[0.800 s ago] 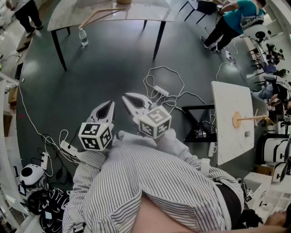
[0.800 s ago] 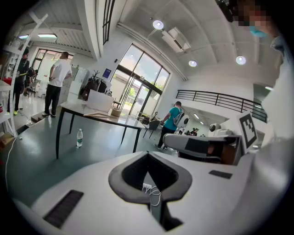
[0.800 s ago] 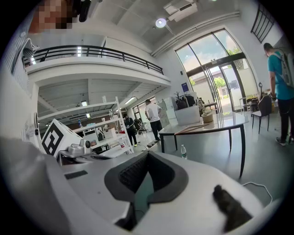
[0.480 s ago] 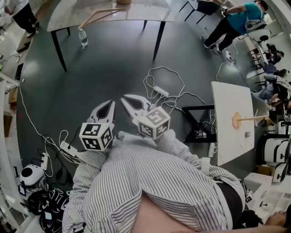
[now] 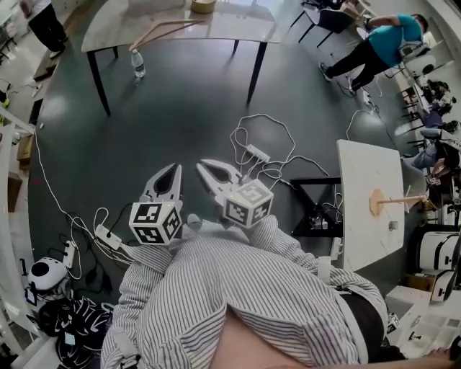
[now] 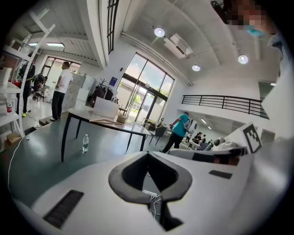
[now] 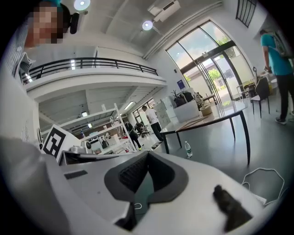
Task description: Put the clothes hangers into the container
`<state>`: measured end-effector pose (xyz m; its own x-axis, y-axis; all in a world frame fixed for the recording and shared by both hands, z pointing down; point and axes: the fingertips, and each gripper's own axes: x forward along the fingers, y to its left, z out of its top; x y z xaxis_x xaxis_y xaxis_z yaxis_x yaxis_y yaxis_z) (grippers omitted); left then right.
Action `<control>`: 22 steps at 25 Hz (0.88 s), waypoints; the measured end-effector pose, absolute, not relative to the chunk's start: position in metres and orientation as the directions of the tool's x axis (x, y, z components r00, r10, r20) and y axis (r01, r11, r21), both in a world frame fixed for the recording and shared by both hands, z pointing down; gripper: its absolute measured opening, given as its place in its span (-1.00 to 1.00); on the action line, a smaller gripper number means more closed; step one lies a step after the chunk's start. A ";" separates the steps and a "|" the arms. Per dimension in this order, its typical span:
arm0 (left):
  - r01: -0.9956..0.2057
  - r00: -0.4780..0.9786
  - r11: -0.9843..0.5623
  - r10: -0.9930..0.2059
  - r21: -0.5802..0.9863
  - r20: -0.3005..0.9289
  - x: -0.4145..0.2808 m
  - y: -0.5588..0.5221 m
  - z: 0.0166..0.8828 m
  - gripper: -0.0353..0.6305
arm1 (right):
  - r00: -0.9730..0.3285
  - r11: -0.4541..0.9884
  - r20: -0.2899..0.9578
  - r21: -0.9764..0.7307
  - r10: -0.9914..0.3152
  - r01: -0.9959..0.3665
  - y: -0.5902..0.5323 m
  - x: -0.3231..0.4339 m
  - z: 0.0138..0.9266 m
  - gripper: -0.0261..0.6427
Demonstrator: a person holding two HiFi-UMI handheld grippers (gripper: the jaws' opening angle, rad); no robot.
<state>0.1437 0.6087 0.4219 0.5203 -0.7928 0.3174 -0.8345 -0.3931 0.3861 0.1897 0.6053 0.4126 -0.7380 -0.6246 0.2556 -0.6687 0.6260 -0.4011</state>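
The left claw [image 5: 171, 169] and the right claw [image 5: 204, 165] are both held pressed together, with nothing between them, above the dark grey floor [image 5: 180, 108]. Well apart from them, on the long pale bench [image 5: 238, 27], a light wooden clothes hanger [image 5: 162, 30] is seen near a small round tan container [image 5: 204, 6]. The bench should be reached first. A claw is best spread only once it is lined up across the hanger's arm.

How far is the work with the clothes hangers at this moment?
Nothing looks done yet. In hand: nothing; the left hand-held gripper and the right hand-held gripper are both shut and empty, close to the person's body. Left: everything. What looks like a wooden hanger lies on the far table, and I cannot tell which thing is the container.
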 end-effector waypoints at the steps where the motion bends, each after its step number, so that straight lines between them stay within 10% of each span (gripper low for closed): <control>1: -0.839 0.512 -0.385 -0.800 0.385 0.314 0.145 0.608 0.421 -0.87 | -0.733 0.625 0.261 -0.393 -0.628 -0.675 0.607 0.191 0.414 -0.88; 22: -0.863 0.493 -0.390 -0.791 0.322 0.362 0.093 0.466 0.429 -0.87 | -0.697 0.614 0.271 -0.333 -0.664 -0.715 0.467 0.147 0.416 -0.88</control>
